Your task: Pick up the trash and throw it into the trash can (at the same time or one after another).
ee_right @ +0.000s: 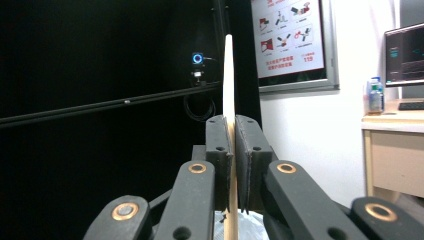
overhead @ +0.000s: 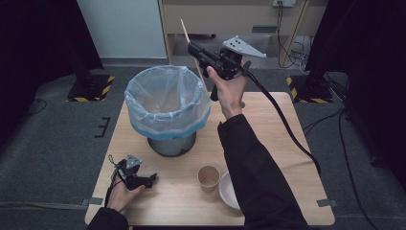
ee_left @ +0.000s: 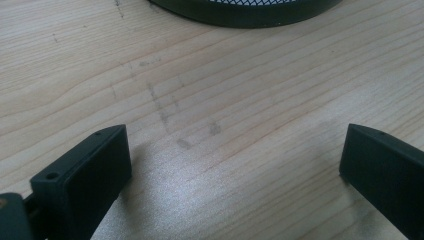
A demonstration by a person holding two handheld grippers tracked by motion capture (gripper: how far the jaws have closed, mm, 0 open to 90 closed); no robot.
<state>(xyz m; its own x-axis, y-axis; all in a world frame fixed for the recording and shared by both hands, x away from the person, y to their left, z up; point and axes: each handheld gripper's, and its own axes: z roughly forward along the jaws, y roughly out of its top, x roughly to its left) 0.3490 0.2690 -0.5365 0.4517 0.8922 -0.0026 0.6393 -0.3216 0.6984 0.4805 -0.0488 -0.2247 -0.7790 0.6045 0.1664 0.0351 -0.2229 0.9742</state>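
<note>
Two grippers are at work in the high view. The right gripper [overhead: 192, 48] is raised above the far side of the table [overhead: 287, 143], its jaws pressed together on a thin wooden stick [overhead: 191, 45] that slants up past the jaws and down toward the rim of the bin [overhead: 167, 103], which is lined with a clear bag. The stick's lower end hangs just beside the bin's far right edge, over the bag's rim. The left gripper [overhead: 152, 178] rests low at the near left of the table, well apart from the stick, with the bin standing between them. A paper cup [overhead: 208, 178] and a white bowl [overhead: 229, 190] sit near the front edge, partly behind the person's right sleeve [overhead: 253, 167].

From the left gripper view, the jaws stand spread wide over bare wood with nothing between them; the dark mesh base of the bin [ee_left: 245, 10] shows at the top.

From the right gripper view, the jaws pinch the stick [ee_right: 229, 80] flat between their pads. It rises straight up out of the grip and runs down below it. A poster [ee_right: 290, 40] hangs on the wall behind, and a monitor [ee_right: 404, 55] stands at the right.
</note>
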